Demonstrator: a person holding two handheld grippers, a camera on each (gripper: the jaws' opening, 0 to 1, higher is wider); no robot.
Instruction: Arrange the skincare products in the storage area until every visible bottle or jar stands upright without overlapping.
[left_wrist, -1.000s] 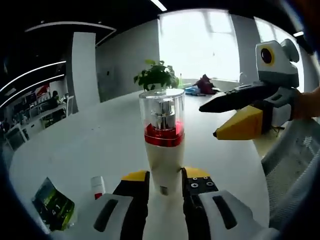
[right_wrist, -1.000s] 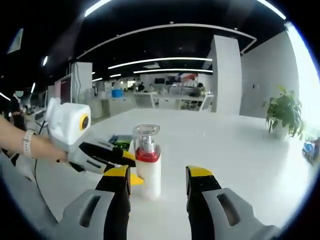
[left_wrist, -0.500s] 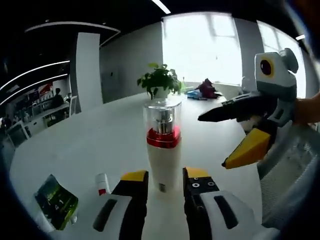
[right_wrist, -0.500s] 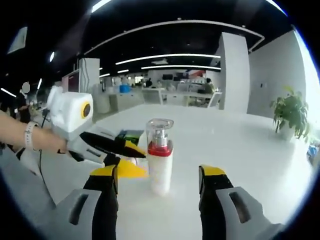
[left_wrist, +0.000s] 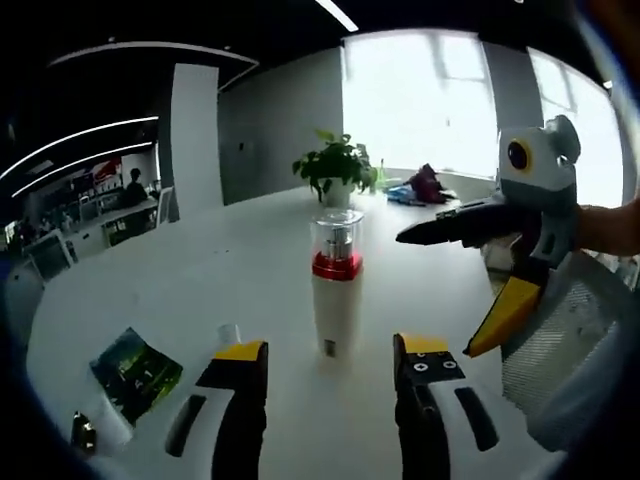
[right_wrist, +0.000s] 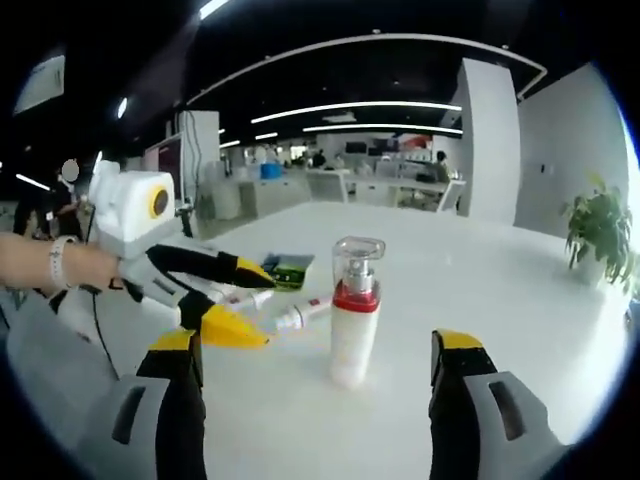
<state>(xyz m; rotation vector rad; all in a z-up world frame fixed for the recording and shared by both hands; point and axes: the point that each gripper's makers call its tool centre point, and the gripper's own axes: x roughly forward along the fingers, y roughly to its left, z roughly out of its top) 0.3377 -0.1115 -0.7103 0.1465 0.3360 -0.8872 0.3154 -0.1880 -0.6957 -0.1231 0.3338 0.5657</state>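
- The pump bottle stands upright on the white table, a slim cylinder with a matte white body, a glossy red collar and a clear, hard plastic cap over a metallic pump head; a small dark mark sits near its base.
- In the right gripper view the same bottle stands free between the two grippers, touching neither.
- The left gripper has its yellow-tipped black jaws spread wide, one to each side of the bottle's base, with a clear gap.
- The right gripper likewise has its jaws wide apart, holding nothing; the bottle stands ahead between them.
- A small white tube with a red band lies flat on the table beside the bottle.
- A flat, glossy green packet lies further off on the tabletop.
- The table is smooth, pale and rounded at its edge.
- A leafy potted plant stands at the far edge, before a bright window.
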